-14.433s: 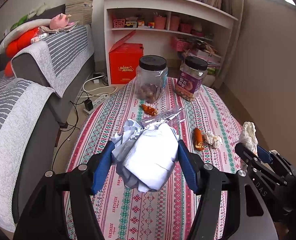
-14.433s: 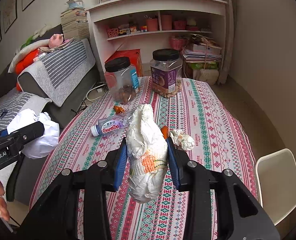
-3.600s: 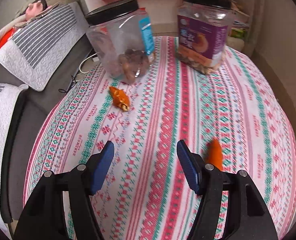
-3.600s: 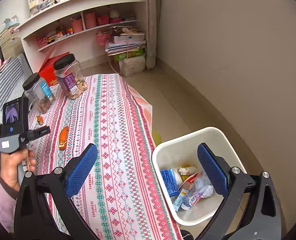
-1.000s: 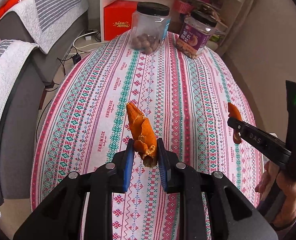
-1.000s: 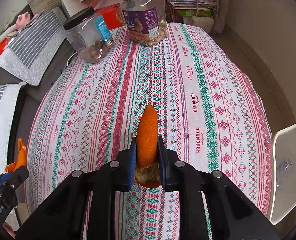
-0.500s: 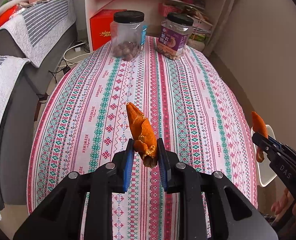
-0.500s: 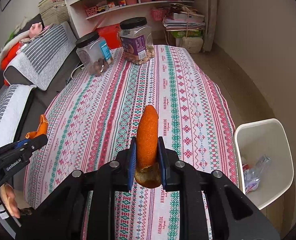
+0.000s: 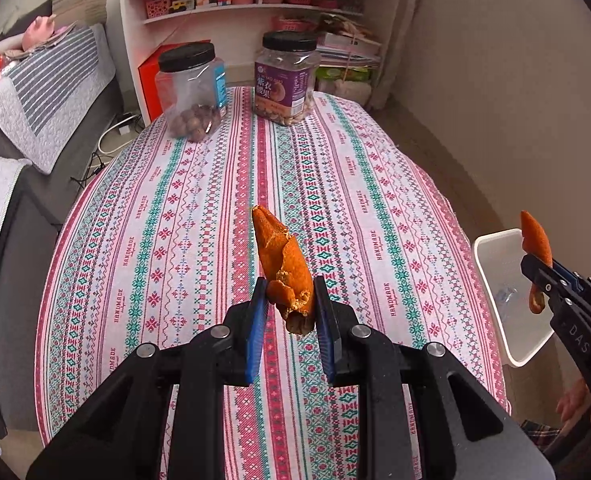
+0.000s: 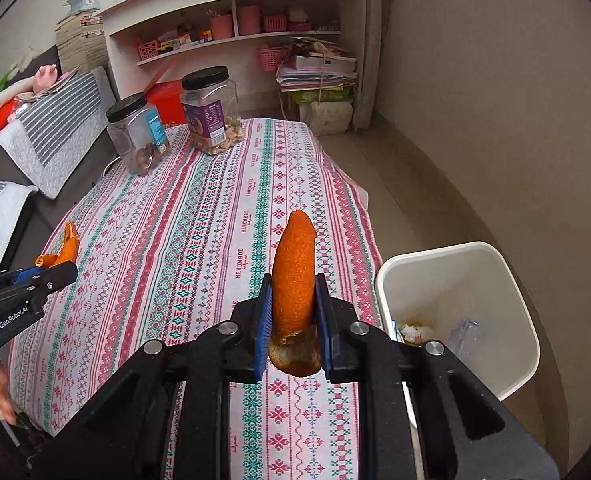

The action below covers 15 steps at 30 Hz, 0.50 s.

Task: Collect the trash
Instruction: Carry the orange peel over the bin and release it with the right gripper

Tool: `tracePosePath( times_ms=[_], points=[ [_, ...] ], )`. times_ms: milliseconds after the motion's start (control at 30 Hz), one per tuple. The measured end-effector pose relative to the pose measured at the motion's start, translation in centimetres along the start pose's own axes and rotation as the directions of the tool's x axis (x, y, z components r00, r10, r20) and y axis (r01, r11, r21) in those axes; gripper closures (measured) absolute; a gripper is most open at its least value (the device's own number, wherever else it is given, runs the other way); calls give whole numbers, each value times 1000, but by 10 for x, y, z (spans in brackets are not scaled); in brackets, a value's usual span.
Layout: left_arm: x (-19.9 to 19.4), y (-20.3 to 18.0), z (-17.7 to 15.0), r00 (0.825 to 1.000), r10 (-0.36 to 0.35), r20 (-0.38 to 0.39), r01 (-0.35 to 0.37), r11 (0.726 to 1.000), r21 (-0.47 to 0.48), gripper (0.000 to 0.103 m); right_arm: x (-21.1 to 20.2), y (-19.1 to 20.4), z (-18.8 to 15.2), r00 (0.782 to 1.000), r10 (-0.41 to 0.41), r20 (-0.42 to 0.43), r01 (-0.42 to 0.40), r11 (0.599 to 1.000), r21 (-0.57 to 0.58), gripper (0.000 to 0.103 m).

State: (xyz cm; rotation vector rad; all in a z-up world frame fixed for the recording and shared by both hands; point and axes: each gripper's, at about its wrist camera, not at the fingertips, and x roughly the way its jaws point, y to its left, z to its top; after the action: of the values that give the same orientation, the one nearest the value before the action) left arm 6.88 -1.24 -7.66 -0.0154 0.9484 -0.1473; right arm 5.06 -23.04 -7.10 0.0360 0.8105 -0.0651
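A curled orange peel (image 9: 285,276) is pinched upright in the left tongs (image 9: 286,312), and a smoother orange peel piece (image 10: 294,276) is clamped in the right tongs (image 10: 294,320). Each piece is gripped only near its lower end, so it could be lost onto the worktop (image 10: 215,220) if the hold is eased too soon. Beyond and to the right of the right tongs, off the worktop's edge, the white bin (image 10: 507,280) is seen; a release short of its rim would probably drop peel on the floor. Farther off, two jars (image 9: 287,76) could be knocked by a wide swing.

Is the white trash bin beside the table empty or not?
Not empty. The white trash bin already holds a clear plastic bottle and some crumpled wrappers at its bottom; most of it is unfilled.
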Motion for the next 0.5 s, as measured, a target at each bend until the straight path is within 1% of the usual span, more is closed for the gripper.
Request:
tracePosePath(
  times_ms=[133, 333, 500],
  points=[
    [2, -23, 0, 1000, -9, 17, 8, 999, 39, 80, -8, -28, 0, 999, -39, 17, 39, 999, 37, 84],
    [8, -60, 1, 999, -30, 20, 29, 995, 90, 80, -17, -72, -2, 994, -109, 27, 105, 989, 104, 84],
    [12, -94, 1, 997, -67, 27, 62, 989, 133, 80, -16, -113, -5, 989, -149, 6, 145, 973, 181, 83]
  ],
)
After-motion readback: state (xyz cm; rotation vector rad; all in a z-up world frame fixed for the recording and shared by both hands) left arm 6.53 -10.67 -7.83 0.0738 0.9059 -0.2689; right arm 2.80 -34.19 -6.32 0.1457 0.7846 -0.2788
